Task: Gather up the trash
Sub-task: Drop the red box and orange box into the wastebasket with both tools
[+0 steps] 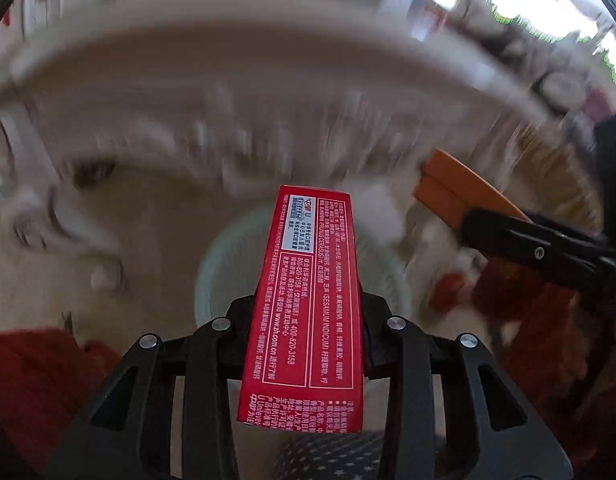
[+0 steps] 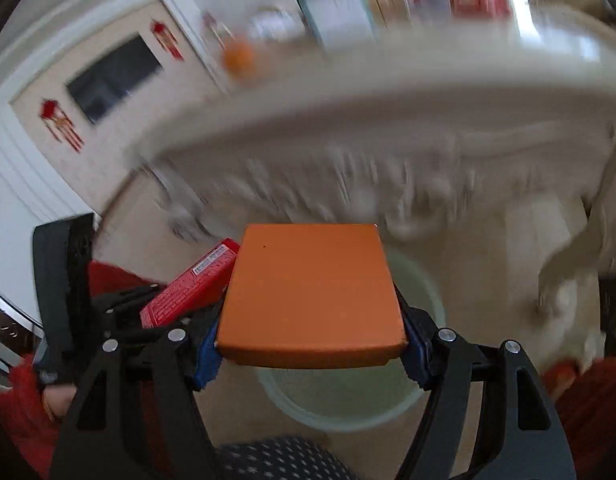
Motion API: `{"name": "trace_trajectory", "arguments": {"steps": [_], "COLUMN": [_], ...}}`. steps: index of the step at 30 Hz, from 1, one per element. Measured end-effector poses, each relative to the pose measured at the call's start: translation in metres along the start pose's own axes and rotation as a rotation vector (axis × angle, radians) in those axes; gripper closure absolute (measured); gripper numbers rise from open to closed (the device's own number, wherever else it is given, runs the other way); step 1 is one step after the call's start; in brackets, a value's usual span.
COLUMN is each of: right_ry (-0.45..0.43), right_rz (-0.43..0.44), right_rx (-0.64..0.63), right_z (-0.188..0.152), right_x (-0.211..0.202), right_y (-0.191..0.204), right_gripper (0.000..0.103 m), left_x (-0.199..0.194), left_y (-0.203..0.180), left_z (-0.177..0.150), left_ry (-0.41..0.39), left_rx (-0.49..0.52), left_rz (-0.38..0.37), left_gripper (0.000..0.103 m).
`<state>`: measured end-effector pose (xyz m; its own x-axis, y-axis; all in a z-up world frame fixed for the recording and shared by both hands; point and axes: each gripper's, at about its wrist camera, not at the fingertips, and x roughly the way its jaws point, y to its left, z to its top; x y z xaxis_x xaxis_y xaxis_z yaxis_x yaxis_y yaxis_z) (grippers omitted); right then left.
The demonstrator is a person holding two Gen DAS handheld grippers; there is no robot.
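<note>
My left gripper [image 1: 308, 332] is shut on a long red toothpaste box [image 1: 308, 300], held out over a pale green waste bin [image 1: 224, 272] on the floor below. My right gripper [image 2: 312, 344] is shut on a flat orange box [image 2: 312, 292], also above the bin [image 2: 424, 304]. The orange box [image 1: 456, 188] and the right gripper show at the right of the left wrist view. The red box [image 2: 188, 284] and the left gripper show at the left of the right wrist view. The two boxes are side by side, apart.
A white round table with a carved edge [image 1: 268, 92] [image 2: 388, 120] lies ahead above the bin, blurred by motion. Items stand on it, among them an orange [image 2: 238, 60]. The person's red sleeves [image 1: 32, 392] flank the grippers. Beige floor [image 1: 148, 220] surrounds the bin.
</note>
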<state>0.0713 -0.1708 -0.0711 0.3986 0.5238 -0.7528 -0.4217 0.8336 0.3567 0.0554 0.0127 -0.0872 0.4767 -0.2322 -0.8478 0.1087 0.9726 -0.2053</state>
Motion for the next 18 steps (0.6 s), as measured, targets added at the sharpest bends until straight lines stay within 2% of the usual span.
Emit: {"name": "trace_trajectory", "arguments": {"steps": [1, 4, 5, 6, 7, 9, 10, 13, 18], "right_ry": [0.036, 0.126, 0.13, 0.132, 0.127, 0.101, 0.09, 0.085, 0.083], "right_rz": [-0.027, -0.078, -0.075, -0.073, -0.081, -0.122, -0.133, -0.139, -0.127], "right_rx": [-0.006, -0.046, -0.042, -0.038, -0.041, -0.051, -0.052, -0.032, 0.009], "right_z": [-0.006, -0.016, -0.015, -0.015, -0.016, -0.013, -0.012, -0.013, -0.014], "right_x": [0.014, 0.044, 0.047, 0.049, 0.048, 0.049, 0.046, 0.046, 0.044], "right_y": [-0.001, 0.002, 0.003, 0.002, 0.003, 0.005, 0.004, -0.001, -0.013], "right_gripper": [0.035, 0.035, 0.035, 0.034, 0.034, 0.027, 0.027, 0.027, 0.027], "left_x": [0.015, 0.029, 0.033, 0.035, 0.035, 0.044, 0.045, 0.045, 0.047], "left_y": [-0.004, -0.013, -0.015, -0.016, -0.014, -0.007, -0.006, 0.011, 0.017], "left_z": [-0.005, -0.008, -0.007, -0.007, -0.01, -0.008, -0.007, -0.011, -0.011], "left_ry": [0.042, 0.067, 0.076, 0.075, 0.071, 0.086, 0.093, 0.083, 0.071], "left_rx": [0.016, 0.075, 0.092, 0.087, 0.064, 0.034, 0.027, -0.004, -0.045], "left_rz": [0.011, 0.047, 0.061, 0.061, 0.056, 0.056, 0.061, 0.097, 0.074], "left_gripper": [0.067, 0.064, 0.058, 0.039, 0.029, 0.024, 0.017, 0.014, 0.009]}}
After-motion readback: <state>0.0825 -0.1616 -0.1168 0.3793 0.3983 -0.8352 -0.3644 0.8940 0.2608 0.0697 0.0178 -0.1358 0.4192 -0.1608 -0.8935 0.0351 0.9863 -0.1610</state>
